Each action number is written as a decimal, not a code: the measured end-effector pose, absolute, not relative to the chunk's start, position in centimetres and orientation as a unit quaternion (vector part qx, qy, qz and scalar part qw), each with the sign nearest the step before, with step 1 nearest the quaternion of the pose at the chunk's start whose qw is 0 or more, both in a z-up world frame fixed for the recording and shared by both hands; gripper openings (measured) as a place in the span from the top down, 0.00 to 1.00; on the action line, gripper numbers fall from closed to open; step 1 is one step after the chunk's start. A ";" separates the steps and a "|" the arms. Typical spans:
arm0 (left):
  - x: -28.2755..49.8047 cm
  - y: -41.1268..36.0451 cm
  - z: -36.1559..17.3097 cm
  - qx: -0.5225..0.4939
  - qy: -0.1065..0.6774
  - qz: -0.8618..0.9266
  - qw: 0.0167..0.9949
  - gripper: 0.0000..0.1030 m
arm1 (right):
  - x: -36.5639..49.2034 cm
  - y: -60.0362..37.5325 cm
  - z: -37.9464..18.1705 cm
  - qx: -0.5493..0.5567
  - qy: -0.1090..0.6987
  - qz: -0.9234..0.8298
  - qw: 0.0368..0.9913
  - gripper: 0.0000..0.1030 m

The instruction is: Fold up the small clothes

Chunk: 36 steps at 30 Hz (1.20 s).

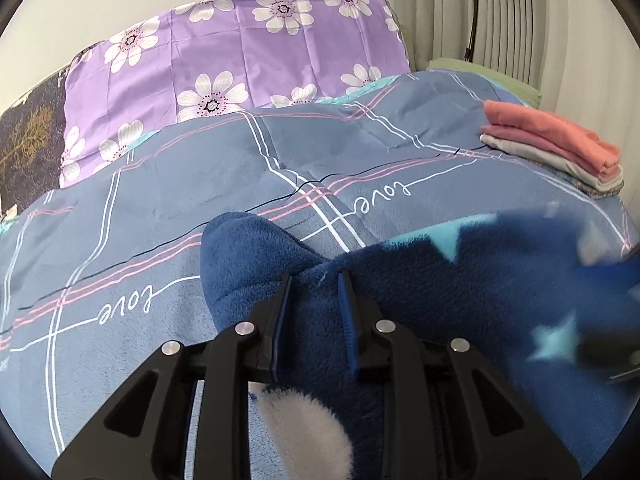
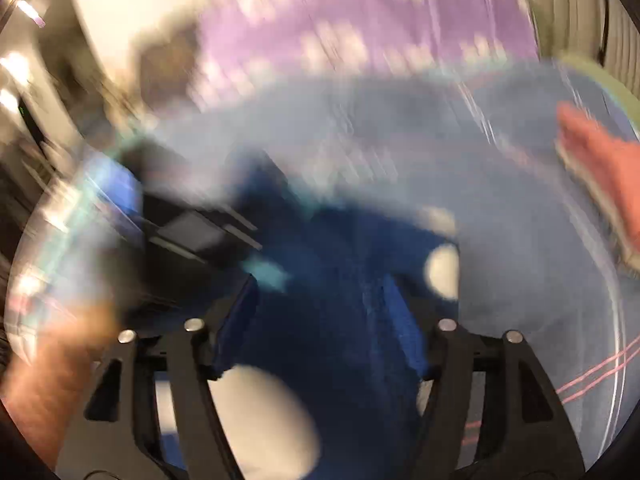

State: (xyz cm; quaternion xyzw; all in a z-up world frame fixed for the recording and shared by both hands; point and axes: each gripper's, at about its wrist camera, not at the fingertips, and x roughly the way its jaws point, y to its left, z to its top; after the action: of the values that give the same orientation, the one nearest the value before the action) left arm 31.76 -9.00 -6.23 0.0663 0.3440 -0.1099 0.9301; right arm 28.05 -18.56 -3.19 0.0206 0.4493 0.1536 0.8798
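A dark blue fleece garment point(image 1: 420, 292) with light blue stars and a white patch lies on the blue plaid bedspread point(image 1: 160, 184). My left gripper point(image 1: 314, 284) is shut on a fold of the garment near its left end. The right wrist view is heavily blurred by motion. There my right gripper point(image 2: 320, 292) has the same blue fleece garment point(image 2: 340, 340) between its blue pads, with the jaws fairly wide around a thick bunch of cloth. The right gripper shows as a dark blur at the right edge of the left wrist view point(image 1: 612, 344).
A stack of folded pink and grey clothes point(image 1: 556, 148) sits on the bed at the far right. A purple flowered pillow point(image 1: 240, 52) leans at the head of the bed. A radiator and wall are behind.
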 end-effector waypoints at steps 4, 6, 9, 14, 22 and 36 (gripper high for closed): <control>31.9 -9.1 -6.3 0.063 0.340 -0.119 0.931 0.76 | 27.8 -19.7 -3.9 0.059 0.430 0.158 0.887 0.35; 32.0 -9.0 -6.2 0.061 0.341 -0.120 0.930 0.76 | 27.5 -19.4 -3.8 0.052 0.425 0.155 0.890 0.35; 31.8 -8.8 -5.2 0.069 0.339 -0.126 0.930 0.75 | 27.1 -19.3 -3.7 0.048 0.422 0.155 0.892 0.35; 31.8 -4.7 -1.2 -0.031 0.306 -0.125 0.943 0.75 | 26.5 -19.3 -3.8 0.047 0.411 0.151 0.898 0.34; 35.1 -6.4 -7.3 0.047 0.373 -0.058 0.925 0.75 | 26.9 -18.7 -3.9 0.037 0.412 0.141 0.899 0.33; 19.0 -6.3 1.4 0.076 0.295 -0.186 0.934 0.50 | 21.9 -23.1 0.0 0.145 0.392 0.152 0.895 0.33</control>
State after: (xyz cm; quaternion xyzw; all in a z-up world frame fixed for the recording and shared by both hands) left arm 19.04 -6.28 1.37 0.0761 0.2948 -0.1862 0.9341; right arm 21.93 -23.11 0.05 0.1451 0.3923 0.1520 0.8955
